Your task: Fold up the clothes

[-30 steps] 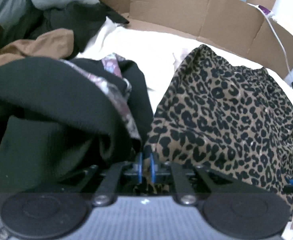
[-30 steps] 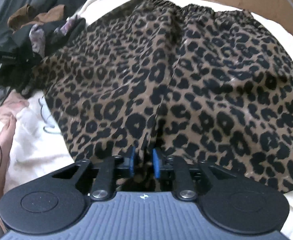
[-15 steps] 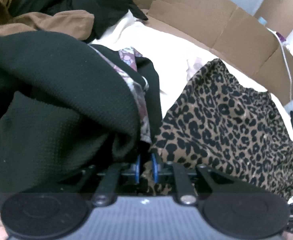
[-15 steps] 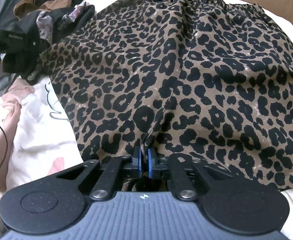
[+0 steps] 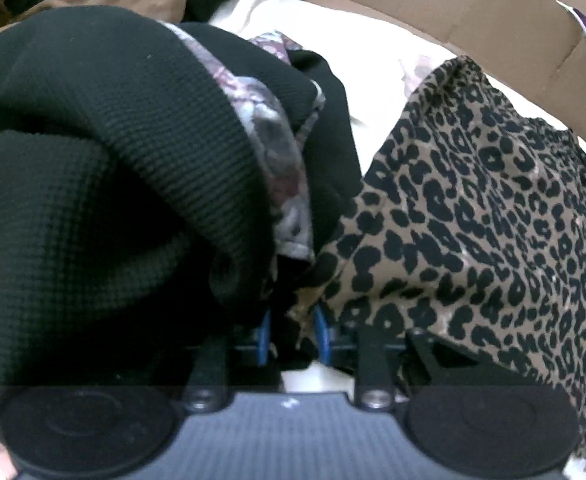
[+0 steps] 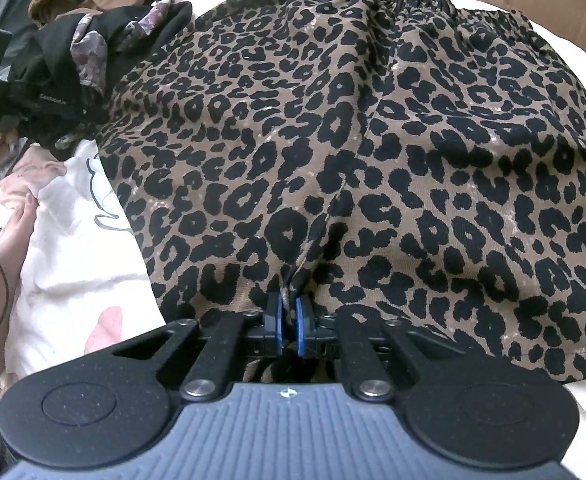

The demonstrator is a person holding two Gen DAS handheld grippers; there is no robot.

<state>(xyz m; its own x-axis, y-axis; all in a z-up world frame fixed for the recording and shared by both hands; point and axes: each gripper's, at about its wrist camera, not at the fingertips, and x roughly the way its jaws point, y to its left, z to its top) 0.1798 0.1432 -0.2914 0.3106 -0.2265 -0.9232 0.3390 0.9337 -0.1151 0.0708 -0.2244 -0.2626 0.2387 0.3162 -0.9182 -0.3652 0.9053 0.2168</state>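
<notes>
Leopard skirt (image 6: 373, 152) spread on white sheet (image 6: 77, 248), hem pinched in right gripper (image 6: 288, 320); left gripper (image 5: 293, 332) opening, corner slack between its pads. Mid-fold, likely; next: regrip the corner, keep the hem taut. Beyond: black pile (image 5: 113, 152), cardboard (image 5: 453, 4)

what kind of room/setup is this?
Probably a bedroom at home, with a bed used as a folding surface: a soft white printed sheet, a heap of unfolded clothes beside the spread leopard-print garment, and flattened cardboard along the far edge.
</notes>
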